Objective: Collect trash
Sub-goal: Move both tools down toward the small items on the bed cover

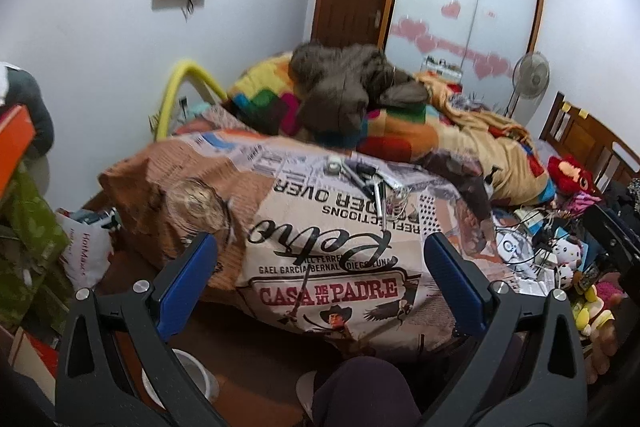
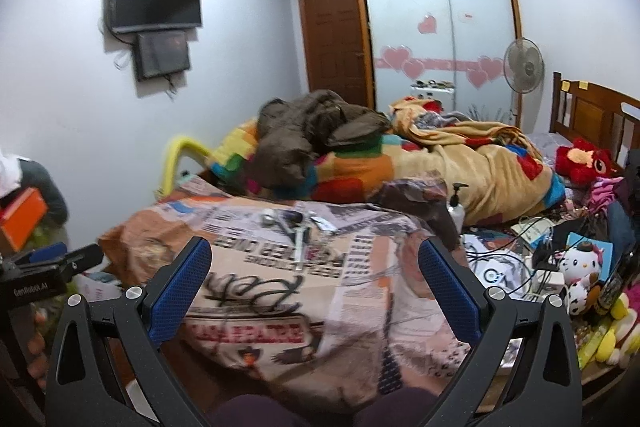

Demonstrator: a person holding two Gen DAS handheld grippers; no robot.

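Observation:
My left gripper (image 1: 320, 241) is open above a bed quilt (image 1: 332, 291) printed like newspaper, with nothing between its blue pads. My right gripper (image 2: 315, 247) is also open and empty over the same quilt (image 2: 280, 307). A small heap of loose bits (image 1: 368, 179) lies on the quilt ahead: a white roll, dark and silver pieces and thin wires; in the right wrist view this heap (image 2: 298, 223) is blurred. A clear crumpled plastic piece (image 1: 196, 203) rests on the quilt's left side. The left gripper (image 2: 76, 255) shows at the right wrist view's left edge.
A white pail (image 1: 192, 375) stands on the floor at lower left, near a white plastic bag (image 1: 86, 251). Blankets and a brown coat (image 2: 316, 131) pile up behind. Cables, plush toys (image 2: 580, 267) and a pump bottle (image 2: 458, 203) crowd the right. A person's dark-clad knee (image 1: 360, 387) is below.

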